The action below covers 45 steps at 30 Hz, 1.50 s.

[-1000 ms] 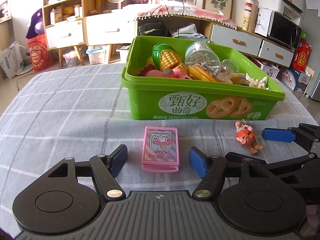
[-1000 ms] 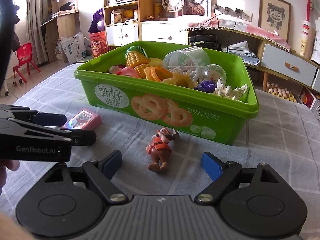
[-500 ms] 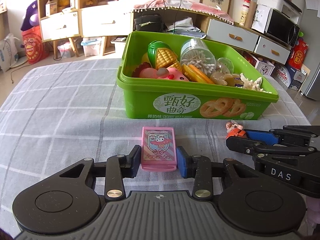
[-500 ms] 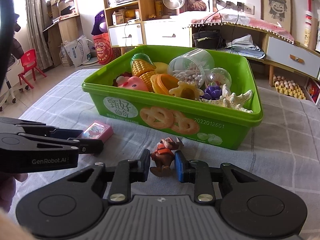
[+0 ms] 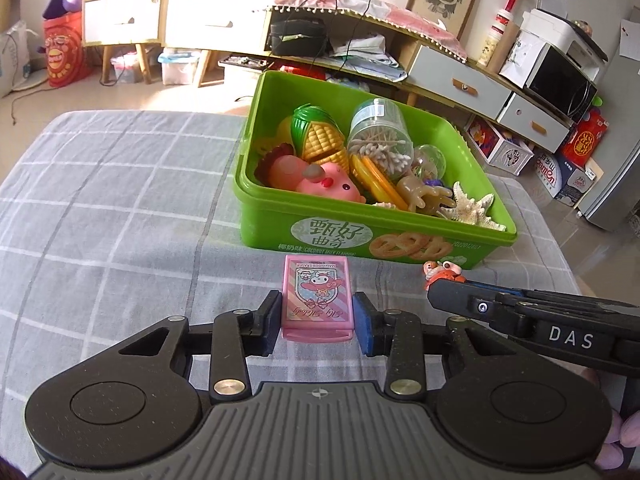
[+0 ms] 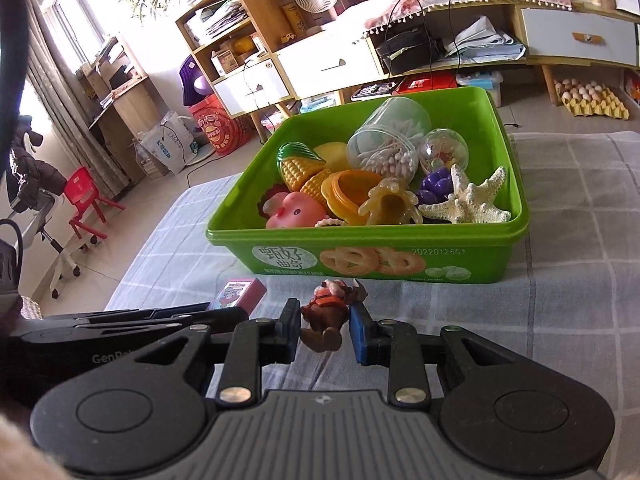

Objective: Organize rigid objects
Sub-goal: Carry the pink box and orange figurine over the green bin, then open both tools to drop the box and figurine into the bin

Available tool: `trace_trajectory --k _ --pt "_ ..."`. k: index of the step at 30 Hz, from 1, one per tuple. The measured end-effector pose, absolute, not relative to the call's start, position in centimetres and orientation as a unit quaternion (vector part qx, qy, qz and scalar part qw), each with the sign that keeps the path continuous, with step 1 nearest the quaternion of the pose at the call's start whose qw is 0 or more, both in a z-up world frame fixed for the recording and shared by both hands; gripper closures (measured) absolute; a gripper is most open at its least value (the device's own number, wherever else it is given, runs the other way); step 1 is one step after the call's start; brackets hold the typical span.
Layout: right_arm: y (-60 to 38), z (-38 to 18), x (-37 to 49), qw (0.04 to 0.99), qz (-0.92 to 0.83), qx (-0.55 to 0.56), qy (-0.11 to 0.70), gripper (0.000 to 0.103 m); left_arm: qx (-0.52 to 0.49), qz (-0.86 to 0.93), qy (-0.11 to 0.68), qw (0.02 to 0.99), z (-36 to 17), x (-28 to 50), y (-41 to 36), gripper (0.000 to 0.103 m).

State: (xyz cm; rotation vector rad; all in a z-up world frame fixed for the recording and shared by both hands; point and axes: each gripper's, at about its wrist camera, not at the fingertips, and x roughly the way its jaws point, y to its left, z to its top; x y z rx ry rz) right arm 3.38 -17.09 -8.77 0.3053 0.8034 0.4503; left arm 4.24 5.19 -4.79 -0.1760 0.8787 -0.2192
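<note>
My left gripper [image 5: 318, 326] is shut on a pink eraser box [image 5: 317, 296] with a cartoon picture, held just above the checked cloth in front of the green box [image 5: 280, 236]. My right gripper [image 6: 325, 330] is shut on a small brown and orange toy figure [image 6: 330, 312], also lifted a little and tilted. In the left wrist view the figure [image 5: 442, 271] shows at the tip of the right gripper's black body. In the right wrist view the pink eraser box [image 6: 238, 293] peeks out beyond the left gripper's black body.
The green box [image 6: 360, 258] holds toy corn [image 6: 298, 168], a pink pig [image 6: 294, 210], a cotton-swab jar [image 6: 390, 140], a starfish [image 6: 466, 200] and several other toys. Grey checked cloth [image 5: 100, 200] covers the table. Shelves and drawers stand behind.
Both grippers went from open around their objects to shut on them. Both then rose with the pink eraser box and the toy figure, and the right one rolled.
</note>
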Motion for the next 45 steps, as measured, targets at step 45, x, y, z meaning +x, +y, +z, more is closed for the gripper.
trace_trajectory --k 45 --pt "-22.9 -6.8 13.0 0.926 0.121 0.157 0.32 0.094 -0.044 -0.176 0.349 0.919 -5.1 15.1 -2.9 0.049"
